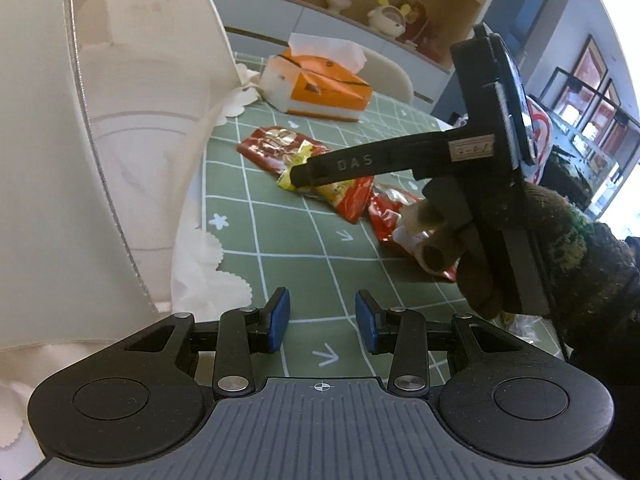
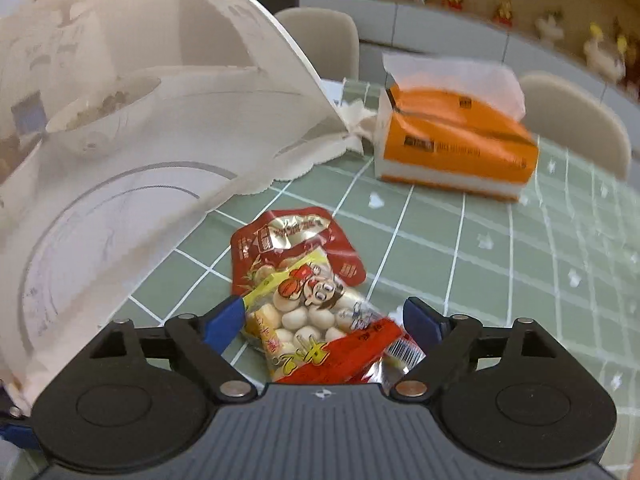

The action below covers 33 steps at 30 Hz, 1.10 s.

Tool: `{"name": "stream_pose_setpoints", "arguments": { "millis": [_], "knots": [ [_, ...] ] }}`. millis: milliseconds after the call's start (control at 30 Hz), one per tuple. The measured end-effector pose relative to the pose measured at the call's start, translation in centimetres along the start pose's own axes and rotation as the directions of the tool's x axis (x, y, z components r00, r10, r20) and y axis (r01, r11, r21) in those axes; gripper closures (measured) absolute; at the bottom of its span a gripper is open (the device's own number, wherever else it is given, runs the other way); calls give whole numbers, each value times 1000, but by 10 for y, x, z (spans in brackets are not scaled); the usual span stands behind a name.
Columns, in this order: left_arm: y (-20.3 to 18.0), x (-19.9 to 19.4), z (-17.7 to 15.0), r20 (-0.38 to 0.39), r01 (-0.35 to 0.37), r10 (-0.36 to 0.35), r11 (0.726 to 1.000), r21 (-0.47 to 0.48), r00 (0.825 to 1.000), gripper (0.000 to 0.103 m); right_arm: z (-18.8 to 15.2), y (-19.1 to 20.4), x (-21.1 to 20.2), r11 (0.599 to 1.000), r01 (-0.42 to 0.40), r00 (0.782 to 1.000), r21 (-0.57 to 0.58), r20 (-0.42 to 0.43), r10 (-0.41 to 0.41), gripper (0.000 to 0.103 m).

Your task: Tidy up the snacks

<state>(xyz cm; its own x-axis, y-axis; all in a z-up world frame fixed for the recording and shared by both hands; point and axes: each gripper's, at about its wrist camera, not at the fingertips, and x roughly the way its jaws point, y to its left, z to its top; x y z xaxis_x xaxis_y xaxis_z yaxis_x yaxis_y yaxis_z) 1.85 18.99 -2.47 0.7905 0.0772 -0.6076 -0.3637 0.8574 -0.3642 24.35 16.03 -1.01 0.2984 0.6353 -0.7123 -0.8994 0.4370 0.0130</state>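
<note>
A snack packet (image 2: 312, 312) with a cartoon figure and white balls lies on the green checked tablecloth (image 2: 480, 280). It sits between the jaws of my right gripper (image 2: 324, 312), which stand wide open on either side of it. A red packet (image 2: 288, 244) lies partly under it, just beyond. From the left wrist view, the right gripper's finger (image 1: 352, 164) reaches over the yellow-and-red packet (image 1: 344, 196). Red packets (image 1: 272, 144) lie beside it. My left gripper (image 1: 323, 316) hovers open over bare cloth with nothing between its pads.
A white tiered stand (image 2: 120, 200) fills the left side, close to the packets, and also shows in the left wrist view (image 1: 120, 120). An orange tissue box (image 2: 452, 152) stands farther back. Pale chairs (image 2: 576, 120) line the table's far edge. A gloved hand (image 1: 480, 280) holds the right gripper.
</note>
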Motion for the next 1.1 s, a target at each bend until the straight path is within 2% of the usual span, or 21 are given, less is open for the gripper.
{"name": "stream_pose_setpoints", "arguments": {
  "millis": [33, 67, 133, 167, 267, 300, 333, 533, 633, 733, 800, 833, 1000, 1100],
  "knots": [
    [0, 0, 0, 0, 0, 0, 1000, 0, 1000, 62, -1, -3, -1, 999, -8, 1000, 33, -9, 9, 23],
    [0, 0, 0, 0, 1, -1, 1000, 0, 1000, 62, -3, -5, -4, 998, -24, 1000, 61, -17, 25, 38],
    [-1, 0, -1, 1, 3, -3, 1000, 3, 1000, 62, -6, -6, -15, 995, -27, 1000, 95, -9, 28, 47],
    [-2, 0, 0, 1, 5, -5, 1000, 4, 1000, 62, -9, -5, -23, 994, -14, 1000, 104, -1, 14, 56],
    [-3, 0, -1, 3, 9, -9, 1000, 8, 1000, 62, -18, -2, -50, 991, -11, 1000, 133, 20, 8, 58],
    [-3, -1, -1, 5, 12, -12, 1000, 9, 1000, 62, -21, -2, -59, 990, -17, 1000, 141, 25, 14, 65],
    [-4, -1, -1, 7, 14, -14, 1000, 11, 1000, 62, -24, -2, -68, 988, -28, 999, 150, 26, 24, 67],
    [-12, -4, -3, 14, 37, -37, 999, 35, 999, 62, -65, -5, -115, 975, -48, 999, 219, 27, 43, 67],
    [-18, -2, -6, -2, 52, -52, 997, 61, 999, 62, -90, -11, -125, 956, -84, 996, 283, 0, 88, 67],
    [-23, -1, -9, -15, 68, -67, 994, 81, 998, 62, -110, -18, -132, 940, -80, 996, 333, -2, 85, 61],
    [-24, 0, -10, -20, 76, -74, 993, 89, 997, 62, -121, -21, -144, 942, -46, 999, 332, 36, 35, 47],
    [-25, 0, -10, -23, 78, -76, 993, 93, 997, 62, -127, -22, -151, 944, -21, 998, 329, 56, 3, 45],
    [-25, 2, -4, -31, 97, -95, 992, 75, 995, 62, -159, -33, -176, 934, 103, 986, 343, 88, -141, 44],
    [-31, 3, -2, -38, 109, -106, 991, 77, 994, 62, -179, -33, -187, 920, 189, 967, 344, 95, -235, 43]
  ]
}}
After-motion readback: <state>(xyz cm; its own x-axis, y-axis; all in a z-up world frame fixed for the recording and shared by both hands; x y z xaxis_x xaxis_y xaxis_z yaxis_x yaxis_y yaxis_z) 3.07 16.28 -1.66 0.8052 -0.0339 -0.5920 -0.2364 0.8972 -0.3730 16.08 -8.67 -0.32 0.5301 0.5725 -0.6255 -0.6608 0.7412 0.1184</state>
